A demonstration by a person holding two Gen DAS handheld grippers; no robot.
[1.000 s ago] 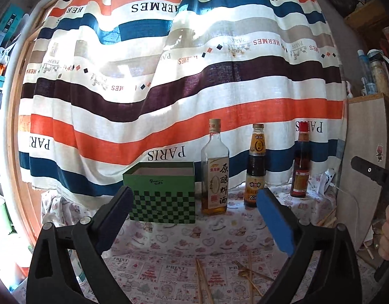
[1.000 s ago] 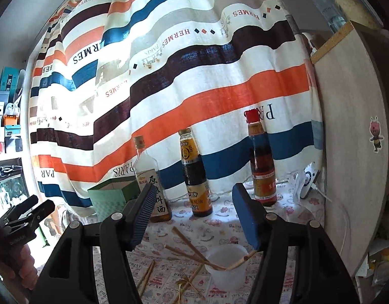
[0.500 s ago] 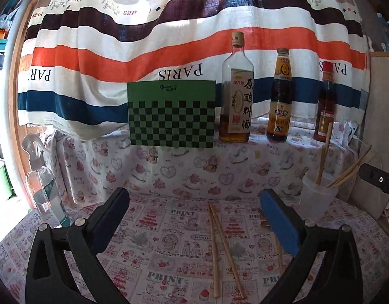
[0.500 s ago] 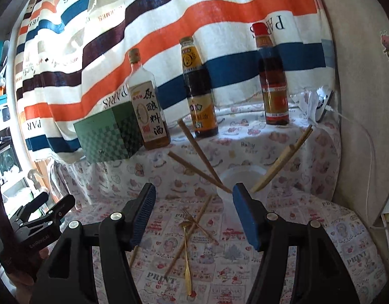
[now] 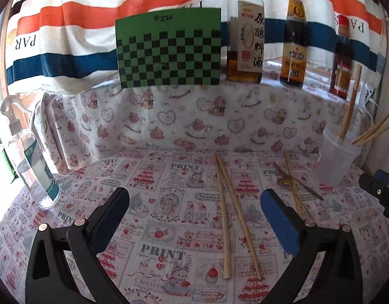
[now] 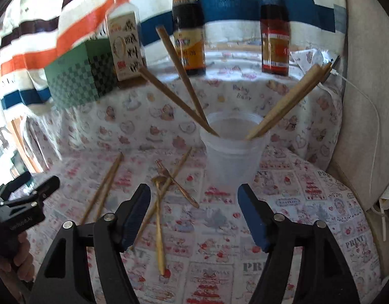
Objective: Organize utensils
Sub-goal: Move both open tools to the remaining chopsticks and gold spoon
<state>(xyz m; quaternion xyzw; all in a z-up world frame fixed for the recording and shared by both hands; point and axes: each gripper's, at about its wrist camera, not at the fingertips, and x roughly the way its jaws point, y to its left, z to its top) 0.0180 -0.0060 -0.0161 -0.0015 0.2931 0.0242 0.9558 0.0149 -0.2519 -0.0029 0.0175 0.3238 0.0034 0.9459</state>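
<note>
Both grippers dropped from curtain view toward table. Left gripper (image 5: 194,217) gaped wide, empty. Right gripper (image 6: 194,210) jaws opening, nothing between. Chopstick pair (image 5: 232,215) lay left of plastic cup (image 6: 232,152); gold fork and spoon (image 6: 169,185) crossed nearer cup. Advice: pinch mid-shaft, lift level. Crossed pile hard to separate; cup bottom hidden.
</note>
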